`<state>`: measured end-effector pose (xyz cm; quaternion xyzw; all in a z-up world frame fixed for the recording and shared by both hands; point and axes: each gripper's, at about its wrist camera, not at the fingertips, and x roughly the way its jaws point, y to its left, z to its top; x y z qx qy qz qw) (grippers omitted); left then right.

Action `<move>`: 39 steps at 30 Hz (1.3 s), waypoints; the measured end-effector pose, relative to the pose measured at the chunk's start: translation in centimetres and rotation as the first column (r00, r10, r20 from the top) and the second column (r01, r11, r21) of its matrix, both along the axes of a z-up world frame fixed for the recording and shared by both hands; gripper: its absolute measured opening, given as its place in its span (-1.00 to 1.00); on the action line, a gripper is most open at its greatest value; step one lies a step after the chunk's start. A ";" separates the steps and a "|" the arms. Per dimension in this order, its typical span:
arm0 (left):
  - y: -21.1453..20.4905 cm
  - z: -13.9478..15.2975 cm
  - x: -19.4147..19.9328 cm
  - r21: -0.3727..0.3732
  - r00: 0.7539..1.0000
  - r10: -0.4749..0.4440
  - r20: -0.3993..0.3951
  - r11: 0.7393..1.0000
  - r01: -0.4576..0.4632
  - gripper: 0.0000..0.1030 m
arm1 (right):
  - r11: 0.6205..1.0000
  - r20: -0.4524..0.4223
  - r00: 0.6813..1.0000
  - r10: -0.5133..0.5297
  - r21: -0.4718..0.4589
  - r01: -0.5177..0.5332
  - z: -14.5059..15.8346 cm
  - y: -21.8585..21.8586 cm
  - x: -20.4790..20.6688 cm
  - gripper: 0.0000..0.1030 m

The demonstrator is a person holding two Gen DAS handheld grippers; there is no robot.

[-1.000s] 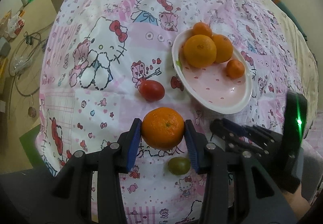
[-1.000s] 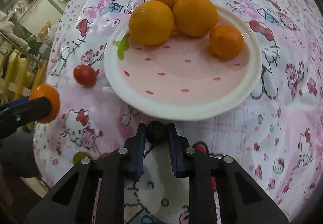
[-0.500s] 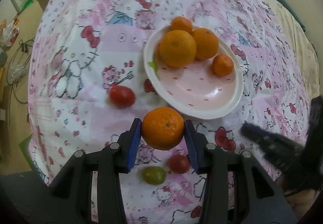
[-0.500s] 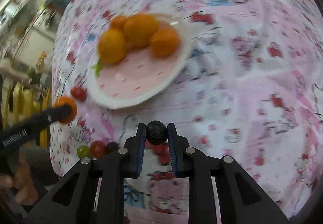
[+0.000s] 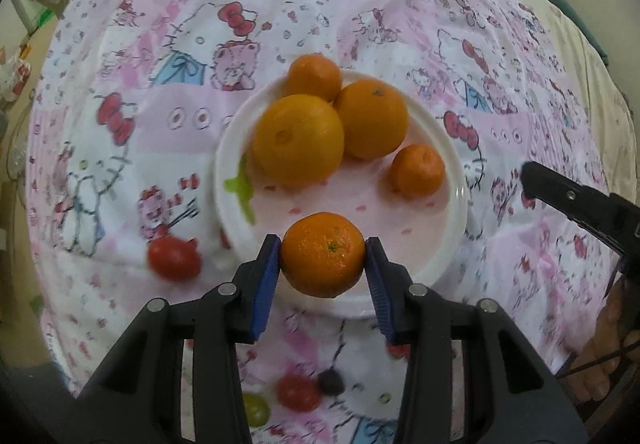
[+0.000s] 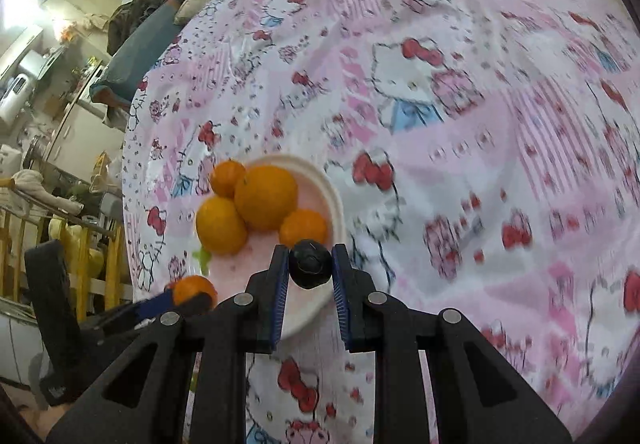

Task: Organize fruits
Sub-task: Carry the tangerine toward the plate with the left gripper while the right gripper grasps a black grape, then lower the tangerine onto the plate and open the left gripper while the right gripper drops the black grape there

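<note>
Left claw [image 5: 323,256] clamped on a small orange [image 5: 323,255], blue pads pressed against both sides, stem dimple facing the camera; held over the near rim of the white plate [image 5: 448,244]. Near-round fruit, no clear long axis. On the plate's far half: four oranges [image 5: 299,139] bunched together, near half bare pink. Left of the plate on the cartoon-print cloth [image 5: 160,43], a red tomato [image 5: 174,258], long axis lying sideways. Nearer the camera, a green fruit [image 5: 256,410], another red tomato [image 5: 298,392] and a dark berry [image 5: 331,383] close together.

Right claw [image 6: 310,264] pinching a dark round fruit [image 6: 310,264], above the plate's right edge. Wide open cloth to the right; cloth's left edge dropping off near the plate.
</note>
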<state>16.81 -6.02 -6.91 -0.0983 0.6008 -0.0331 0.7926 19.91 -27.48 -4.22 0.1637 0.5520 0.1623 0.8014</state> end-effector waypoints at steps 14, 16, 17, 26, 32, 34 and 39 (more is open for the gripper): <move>-1.9 -3.8 3.7 -0.073 0.999 0.032 -0.036 0.997 -0.035 -0.25 | 0.994 -0.061 0.992 0.113 0.016 -0.112 -3.8 2.8 6.1 -0.55; -2.0 -3.9 4.0 -0.073 0.999 0.029 -0.032 0.997 -0.032 -0.24 | 0.993 -0.071 0.990 0.118 0.013 -0.117 -4.4 2.9 6.5 -0.55; -2.0 -3.9 4.2 -0.069 0.999 0.029 -0.032 0.997 -0.031 -0.24 | 0.993 -0.083 0.989 0.119 0.017 -0.118 -4.8 3.0 6.7 -0.55; -3.0 -4.0 4.6 -0.031 0.999 0.016 -0.047 0.999 -0.017 -0.07 | 0.991 -0.079 0.988 0.132 0.019 -0.131 -5.3 3.4 7.1 -0.52; -3.1 -3.9 4.5 -0.035 0.998 0.008 -0.062 0.999 -0.010 0.42 | 0.991 -0.057 0.990 0.132 0.038 -0.130 -4.8 3.3 7.2 -0.49; -3.2 -3.7 4.5 -0.023 0.999 0.008 -0.051 1.000 -0.009 0.56 | 0.991 -0.045 0.990 0.134 0.032 -0.132 -4.5 3.2 7.1 -0.49; -2.7 -3.3 3.8 -0.013 0.999 0.004 -0.052 1.000 -0.005 0.59 | 0.992 -0.028 0.992 0.121 0.027 -0.120 -3.7 2.9 7.1 -0.31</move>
